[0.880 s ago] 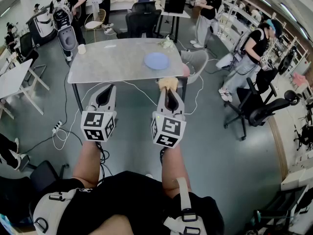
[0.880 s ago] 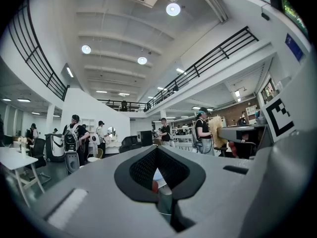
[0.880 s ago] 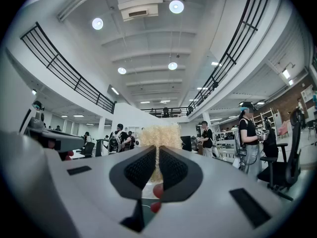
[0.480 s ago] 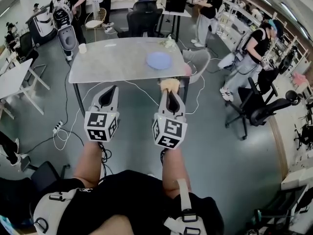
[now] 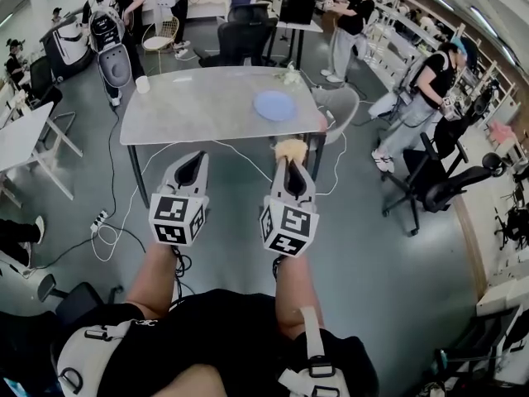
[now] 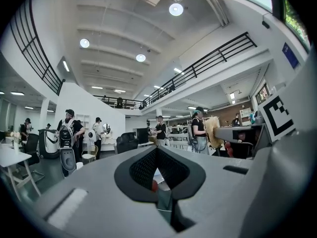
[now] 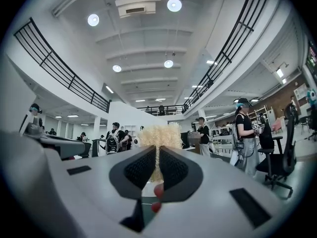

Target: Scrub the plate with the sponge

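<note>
A person stands short of the surface (image 5: 198,98), holding both grippers out over the floor. The right gripper (image 5: 286,162) has its fingers clamped on the fuzzy yellow sponge (image 5: 290,146), just at the surface's near edge. The left gripper (image 5: 193,159) has its fingers pressed together with nothing between them. The blue plate (image 5: 274,104) lies on the surface's right part, beyond the sponge.

right gripper (image 7: 157,168) | fingers (image 7: 140,168) clamped on yellow fuzzy sponge (image 7: 157,139) | sponge pokes up above fingers
</note>
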`<act>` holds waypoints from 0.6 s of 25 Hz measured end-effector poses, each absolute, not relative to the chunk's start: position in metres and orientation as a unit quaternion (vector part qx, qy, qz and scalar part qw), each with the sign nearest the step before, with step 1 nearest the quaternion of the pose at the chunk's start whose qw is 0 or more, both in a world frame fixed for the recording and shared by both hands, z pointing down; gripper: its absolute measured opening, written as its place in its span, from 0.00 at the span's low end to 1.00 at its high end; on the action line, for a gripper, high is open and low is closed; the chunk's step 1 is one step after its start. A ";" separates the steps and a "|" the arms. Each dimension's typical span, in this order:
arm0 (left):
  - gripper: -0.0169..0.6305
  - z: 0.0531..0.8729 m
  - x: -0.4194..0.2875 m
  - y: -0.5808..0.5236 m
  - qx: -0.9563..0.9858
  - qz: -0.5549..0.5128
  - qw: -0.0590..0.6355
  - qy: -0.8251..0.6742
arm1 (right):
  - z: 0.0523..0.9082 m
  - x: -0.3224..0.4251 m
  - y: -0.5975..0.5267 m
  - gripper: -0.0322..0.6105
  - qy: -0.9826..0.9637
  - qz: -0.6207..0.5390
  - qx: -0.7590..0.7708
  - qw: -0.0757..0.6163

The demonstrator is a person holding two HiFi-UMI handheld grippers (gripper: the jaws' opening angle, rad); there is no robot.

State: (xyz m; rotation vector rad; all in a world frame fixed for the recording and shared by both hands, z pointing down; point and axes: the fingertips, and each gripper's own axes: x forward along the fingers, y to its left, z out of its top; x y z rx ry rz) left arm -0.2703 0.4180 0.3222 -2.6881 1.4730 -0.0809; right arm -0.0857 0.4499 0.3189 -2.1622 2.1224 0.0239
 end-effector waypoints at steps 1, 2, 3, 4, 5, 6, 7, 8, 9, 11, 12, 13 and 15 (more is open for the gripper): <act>0.02 0.325 -0.273 0.418 -0.878 -0.026 0.032 0.476 | 0.321 -0.089 0.450 0.10 0.698 0.005 -0.714 0.054; 0.02 0.328 -0.276 0.418 -0.880 -0.026 0.027 0.473 | 0.323 -0.092 0.450 0.10 0.696 0.002 -0.716 0.052; 0.02 0.331 -0.281 0.417 -0.881 -0.027 0.022 0.472 | 0.325 -0.096 0.450 0.10 0.695 0.000 -0.717 0.050; 0.03 0.333 -0.286 0.415 -0.881 -0.029 0.018 0.472 | 0.326 -0.101 0.449 0.10 0.694 -0.002 -0.718 0.047; 0.02 0.335 -0.290 0.411 -0.881 -0.031 0.016 0.472 | 0.327 -0.106 0.447 0.10 0.693 -0.002 -0.719 0.045; 0.03 0.338 -0.294 0.408 -0.882 -0.034 0.013 0.471 | 0.328 -0.109 0.445 0.10 0.692 -0.002 -0.720 0.043; 0.03 0.340 -0.296 0.404 -0.883 -0.034 0.011 0.469 | 0.329 -0.111 0.442 0.10 0.690 0.000 -0.722 0.041; 0.02 0.342 -0.297 0.399 -0.884 -0.033 0.009 0.467 | 0.330 -0.111 0.438 0.10 0.689 0.002 -0.724 0.040; 0.03 0.344 -0.296 0.395 -0.885 -0.031 0.007 0.465 | 0.333 -0.110 0.434 0.10 0.687 0.004 -0.725 0.039; 0.02 0.347 -0.292 0.384 -0.886 -0.031 0.008 0.463 | 0.337 -0.105 0.424 0.10 0.685 0.004 -0.727 0.038; 0.02 0.348 -0.288 0.378 -0.886 -0.032 0.009 0.463 | 0.339 -0.101 0.418 0.10 0.684 0.004 -0.728 0.038; 0.02 0.349 -0.284 0.371 -0.886 -0.034 0.010 0.463 | 0.339 -0.097 0.412 0.10 0.684 0.004 -0.729 0.039; 0.03 0.348 -0.275 0.355 -0.885 -0.037 0.015 0.464 | 0.337 -0.088 0.396 0.10 0.684 0.006 -0.728 0.041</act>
